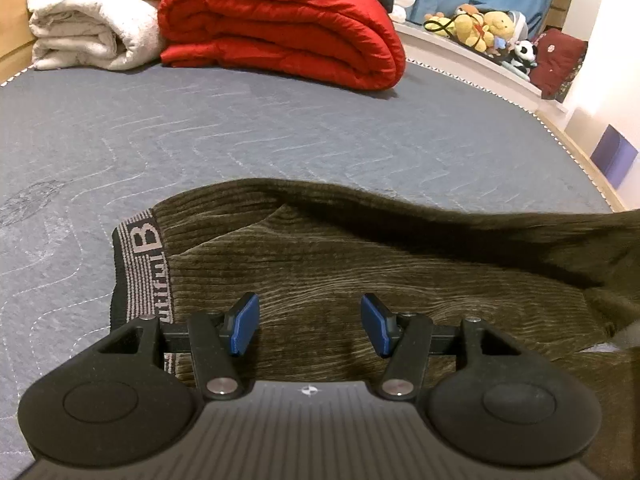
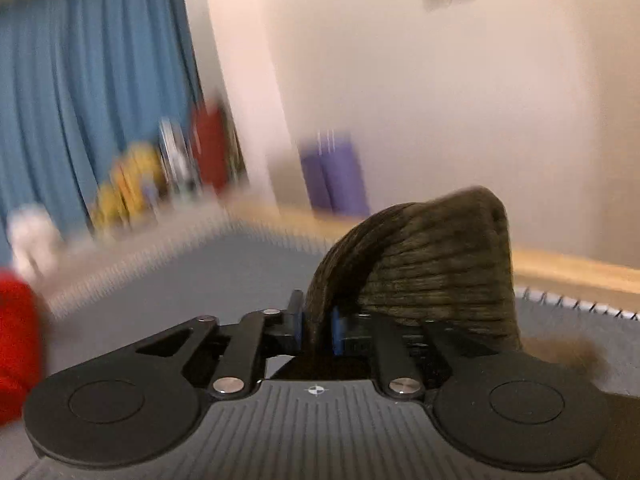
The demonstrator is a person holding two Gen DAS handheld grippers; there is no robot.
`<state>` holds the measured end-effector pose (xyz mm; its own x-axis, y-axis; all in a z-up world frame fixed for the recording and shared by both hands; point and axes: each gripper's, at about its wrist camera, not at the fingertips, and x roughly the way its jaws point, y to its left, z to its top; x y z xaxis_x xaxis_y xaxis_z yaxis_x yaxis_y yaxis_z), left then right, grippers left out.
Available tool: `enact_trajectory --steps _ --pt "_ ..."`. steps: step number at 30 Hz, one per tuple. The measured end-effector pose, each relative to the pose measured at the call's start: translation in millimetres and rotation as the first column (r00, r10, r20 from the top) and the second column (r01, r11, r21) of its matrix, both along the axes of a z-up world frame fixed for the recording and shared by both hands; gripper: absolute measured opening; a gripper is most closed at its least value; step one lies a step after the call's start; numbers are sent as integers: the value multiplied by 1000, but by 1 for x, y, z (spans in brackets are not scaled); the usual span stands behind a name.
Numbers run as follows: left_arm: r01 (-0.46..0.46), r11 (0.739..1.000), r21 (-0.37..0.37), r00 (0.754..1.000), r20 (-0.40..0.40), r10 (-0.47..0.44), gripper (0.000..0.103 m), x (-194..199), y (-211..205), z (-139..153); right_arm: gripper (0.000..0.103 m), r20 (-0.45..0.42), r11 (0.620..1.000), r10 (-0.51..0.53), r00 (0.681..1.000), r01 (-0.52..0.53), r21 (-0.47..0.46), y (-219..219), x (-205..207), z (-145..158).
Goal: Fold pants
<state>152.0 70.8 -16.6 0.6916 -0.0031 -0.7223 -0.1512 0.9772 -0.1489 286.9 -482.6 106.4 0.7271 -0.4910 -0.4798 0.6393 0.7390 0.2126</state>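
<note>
Olive corduroy pants (image 1: 360, 264) lie on the grey bed (image 1: 200, 128), waistband at left; the left gripper (image 1: 310, 330) hovers above them, fingers wide apart and empty. Right wrist view, blurred: right gripper (image 2: 316, 330) fingers clamped on a raised pants fold (image 2: 432, 264).

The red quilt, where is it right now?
In the left wrist view the folded red quilt sits at the far end of the grey mattress, right beside the white blanket and beyond the olive pants.
</note>
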Motion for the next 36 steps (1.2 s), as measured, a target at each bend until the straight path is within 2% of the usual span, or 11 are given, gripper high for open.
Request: enact_trajectory --steps 1,9,13,18,22,23,25,26,30,32,36 --pt "6 1000 -4 1000 2 -6 62 0 -1 1 51 1 1000 17 1000 -17 10 -12 10 -3" --pt "43 999 -14 999 11 -43 65 -3 -6 5 65 37 999 45 998 -44 -5 -61 -48 -44" --pt "41 999 -15 999 8 -40 65 -2 -7 5 66 -26 980 -16 1000 21 198 -92 -93 -104" --pt "33 999 -7 999 5 -33 65 -2 -6 4 66 -110 905 -70 991 110 412 -105 -127 -165" --pt "21 1000 -2 1000 0 -21 65 -1 -5 2 66 -104 914 -58 993 94 394 -94 -123 -174" --pt "20 1000 -2 1000 0 -20 65 0 -4 2 63 -103 916 -53 993 89 391 -94 -122 -178" --pt "17 1000 0 1000 1 -17 65 1 -3 2 21 -122 924 -34 992 77 374 -96 -111 -185" --pt "16 1000 0 1000 1 -16 65 1 -2 2 10 -151 935 -39 988 89 344 -102 -102 -184" --pt "-2 1000 -3 1000 1 2 65 1 3 2 8 -170 988 -86 982 106 112 -98 -90 -172" --pt "-12 1000 -7 1000 -3 12 65 2 7 2 8 -114 983 -126 985 140 123 -110 -88 -165" --pt "-31 999 -19 998 -47 30 65 8 20 -6 13 -224 983 -95 970 127 133 -113 -74 -173"
